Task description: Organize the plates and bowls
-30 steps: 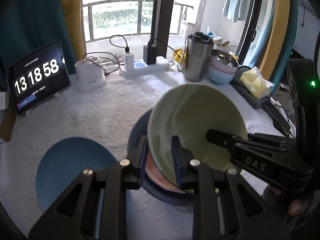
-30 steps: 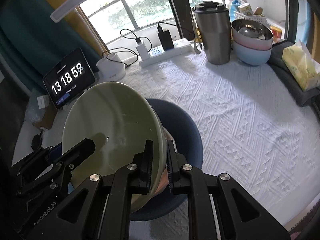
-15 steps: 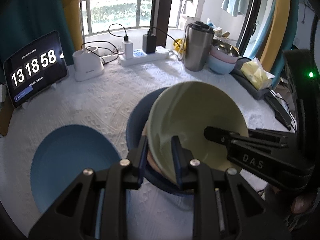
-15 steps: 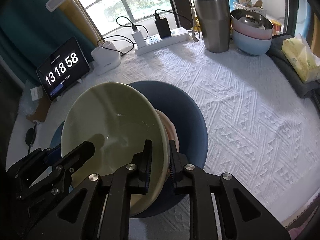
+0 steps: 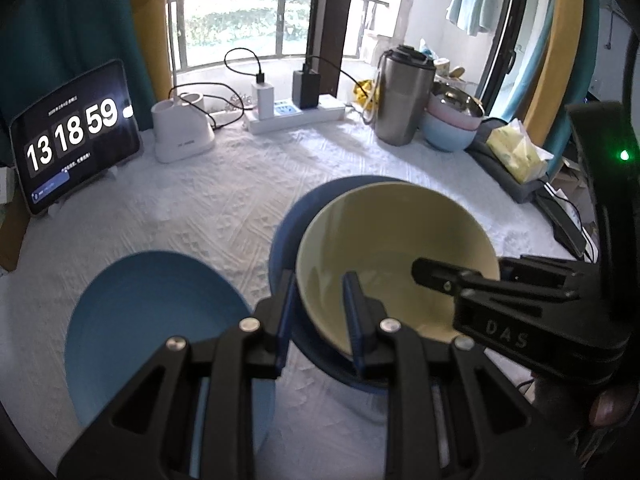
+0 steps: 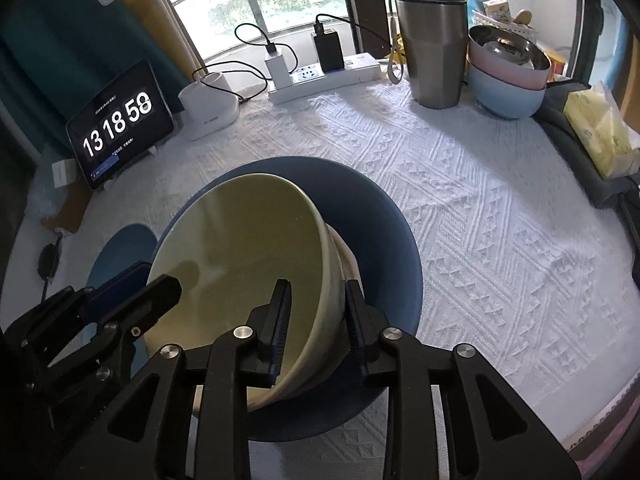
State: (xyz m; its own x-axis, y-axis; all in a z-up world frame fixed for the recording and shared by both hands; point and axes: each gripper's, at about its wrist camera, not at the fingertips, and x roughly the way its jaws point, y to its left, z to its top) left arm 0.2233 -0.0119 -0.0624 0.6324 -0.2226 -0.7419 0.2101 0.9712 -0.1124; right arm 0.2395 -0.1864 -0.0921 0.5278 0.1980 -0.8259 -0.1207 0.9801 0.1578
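Note:
A pale green bowl (image 5: 396,256) (image 6: 248,264) sits in a pink bowl (image 6: 347,258), which rests on a dark blue plate (image 6: 384,232) (image 5: 296,216). My left gripper (image 5: 318,312) straddles the green bowl's left rim with its jaws parted wider than the rim. My right gripper (image 6: 316,324) straddles the right rim, also parted with a gap beside the wall. A lighter blue plate (image 5: 160,320) lies on the cloth to the left.
A white cloth covers the table (image 6: 480,208). At the back stand a tablet clock (image 5: 72,136), a white holder (image 5: 182,132), a power strip (image 5: 296,114), a steel tumbler (image 6: 434,44) and stacked bowls (image 6: 506,76). A tissue pack (image 6: 600,132) lies at the right edge.
The green bowl has come down from a tilted hold into the pink bowl on the dark plate. Both grippers' jaws have opened off its rim.

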